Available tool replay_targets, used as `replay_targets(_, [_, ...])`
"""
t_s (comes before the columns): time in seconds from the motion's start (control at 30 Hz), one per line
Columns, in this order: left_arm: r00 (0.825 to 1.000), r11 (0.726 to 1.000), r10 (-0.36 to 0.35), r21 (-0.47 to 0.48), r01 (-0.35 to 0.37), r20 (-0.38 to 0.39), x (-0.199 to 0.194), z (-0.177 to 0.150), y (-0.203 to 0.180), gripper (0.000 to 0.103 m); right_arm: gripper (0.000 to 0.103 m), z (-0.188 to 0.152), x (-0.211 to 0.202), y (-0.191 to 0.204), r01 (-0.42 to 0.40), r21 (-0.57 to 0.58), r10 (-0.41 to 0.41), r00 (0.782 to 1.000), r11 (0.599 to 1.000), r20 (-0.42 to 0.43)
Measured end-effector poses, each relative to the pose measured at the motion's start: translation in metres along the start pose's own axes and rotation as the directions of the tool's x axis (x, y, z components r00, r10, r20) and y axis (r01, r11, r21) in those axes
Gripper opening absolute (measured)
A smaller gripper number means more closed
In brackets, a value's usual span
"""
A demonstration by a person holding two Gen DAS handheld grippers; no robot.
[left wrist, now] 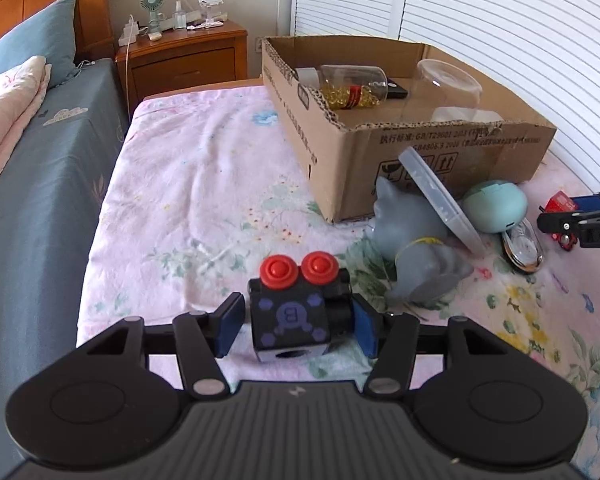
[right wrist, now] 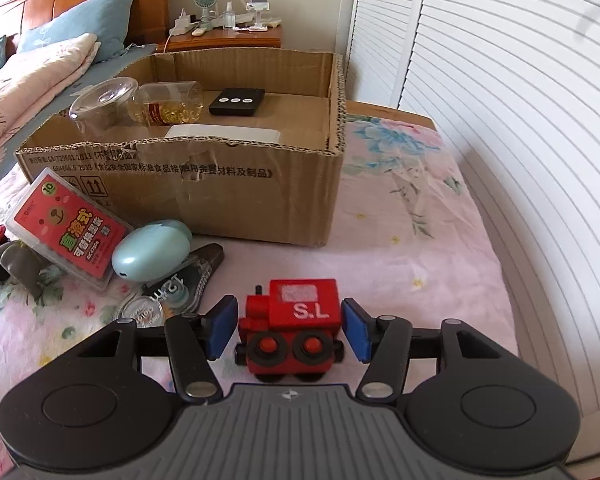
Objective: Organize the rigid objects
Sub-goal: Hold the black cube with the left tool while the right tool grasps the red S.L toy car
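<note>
Both grippers are picking toys off the bed. The left gripper [left wrist: 296, 326] brackets a black block [left wrist: 290, 316], jaws narrow, barely clear of it. The right gripper [right wrist: 290, 326] brackets the red train [right wrist: 294, 328], gaps showing. Next, I judge: clamp, lift into the box [right wrist: 220, 196].

"S.L" on red toy train [right wrist: 296, 320]

the black toy block [left wrist: 290, 320] carries two red buttons and purple markings — the toy train [right wrist: 292, 326] is red with black wheels and white "s.l" lettering. gripper pads [right wrist: 222, 328] are blue on black fingers. the bedsheet [left wrist: 204, 184] is pale pink with a floral print (green, blue and yellow), the cardboard box [right wrist: 220, 196] brown with black print, the egg-shaped case [right wrist: 152, 250] mint green.
</note>
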State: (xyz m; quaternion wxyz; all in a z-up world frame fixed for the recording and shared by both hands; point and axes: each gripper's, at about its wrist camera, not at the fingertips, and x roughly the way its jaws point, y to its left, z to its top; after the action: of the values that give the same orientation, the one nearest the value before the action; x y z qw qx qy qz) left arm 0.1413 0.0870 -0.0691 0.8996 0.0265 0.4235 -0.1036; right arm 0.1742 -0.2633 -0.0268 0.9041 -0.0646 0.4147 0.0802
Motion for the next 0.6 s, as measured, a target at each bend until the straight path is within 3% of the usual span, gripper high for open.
replay_targets(0.33, [1.000,1.000,-0.019,-0.016,0.018,-0.010,0.000,0.004,0.004,0.053,0.057,0.002,0.003,0.002,0.017,-0.013,-0.017,1.000,1.000,-0.023])
replay_targets(0.6, [0.999,0.998,-0.030,0.047,0.032,-0.033,-0.017,0.009,-0.001,0.053,0.056,0.003,-0.018,0.004,0.004,-0.080,-0.005,1.000,0.997,-0.010])
